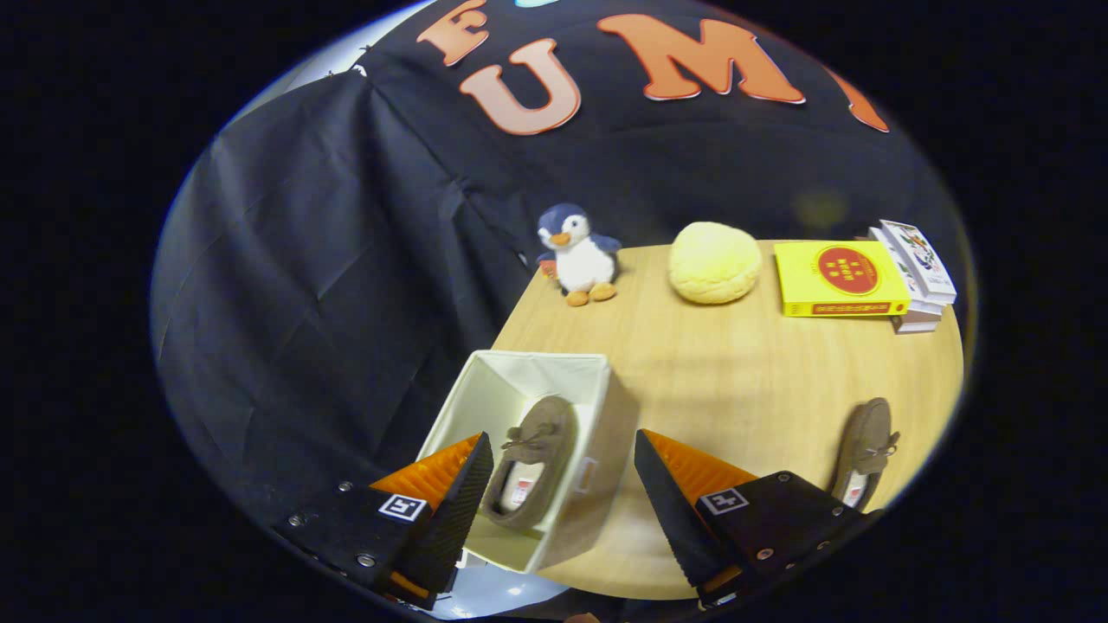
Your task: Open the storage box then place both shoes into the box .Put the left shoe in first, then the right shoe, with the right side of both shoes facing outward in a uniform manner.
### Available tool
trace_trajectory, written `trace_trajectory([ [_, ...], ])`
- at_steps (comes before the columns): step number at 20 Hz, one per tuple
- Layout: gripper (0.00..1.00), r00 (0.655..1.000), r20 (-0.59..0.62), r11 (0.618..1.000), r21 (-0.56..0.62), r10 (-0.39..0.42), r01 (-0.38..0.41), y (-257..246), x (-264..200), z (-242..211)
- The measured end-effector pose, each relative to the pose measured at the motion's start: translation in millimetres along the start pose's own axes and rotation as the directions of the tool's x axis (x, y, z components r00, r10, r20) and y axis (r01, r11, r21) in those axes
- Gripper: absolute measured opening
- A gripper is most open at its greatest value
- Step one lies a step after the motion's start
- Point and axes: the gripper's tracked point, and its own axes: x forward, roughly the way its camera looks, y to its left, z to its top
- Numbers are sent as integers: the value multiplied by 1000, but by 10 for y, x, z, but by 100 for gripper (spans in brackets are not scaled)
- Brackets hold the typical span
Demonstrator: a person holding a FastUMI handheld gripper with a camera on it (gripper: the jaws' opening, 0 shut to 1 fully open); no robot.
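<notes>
Jaws apart (empty), shoe (pixel 530 459) in box (pixel 597 433)

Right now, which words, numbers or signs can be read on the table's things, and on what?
Yellow hardcover book: red round emblem, print too blurred.
White stacked books beside it: too small.
Brown suede shoe in cream fabric box: insole tag blurred.
Open tongs, that shoe between them: square markers, no words.

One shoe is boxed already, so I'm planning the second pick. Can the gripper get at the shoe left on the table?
Probably yes. The gripper is open and holds nothing, and the shoe lies alone on bare table, off to the side of the box, with nothing beside it.
</notes>
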Motion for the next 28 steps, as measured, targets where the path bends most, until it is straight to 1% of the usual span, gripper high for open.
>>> trace_trajectory([
  [2, 98, 997, 59, 999, 3, -51, 51, -421, -204, 71],
  [4, 98, 990, 85, 994, 3, -111, 111, -853, -357, 20],
  [7, 99, 978, 67, 980, 35, -197, 195, -1465, -553, -188],
  [12, 98, 952, 24, 950, 67, -306, 304, -2236, -684, -540],
  [14, 99, 945, -2, 942, 68, -328, 328, -2490, -702, -709],
  [17, 97, 924, -43, 923, 46, -379, 381, -2911, -704, -993],
  [19, 96, 919, -75, 919, 55, -386, 391, -3092, -658, -1174],
  [25, 83, 904, -126, 910, 30, -408, 414, -3453, -384, -1475],
  [26, 79, 899, -126, 905, 19, -420, 426, -3521, -327, -1487],
  [27, 78, 898, -117, 903, 16, -424, 428, -3569, -280, -1471],
  [28, 73, 896, -102, 900, 17, -433, 436, -3607, -236, -1433],
])
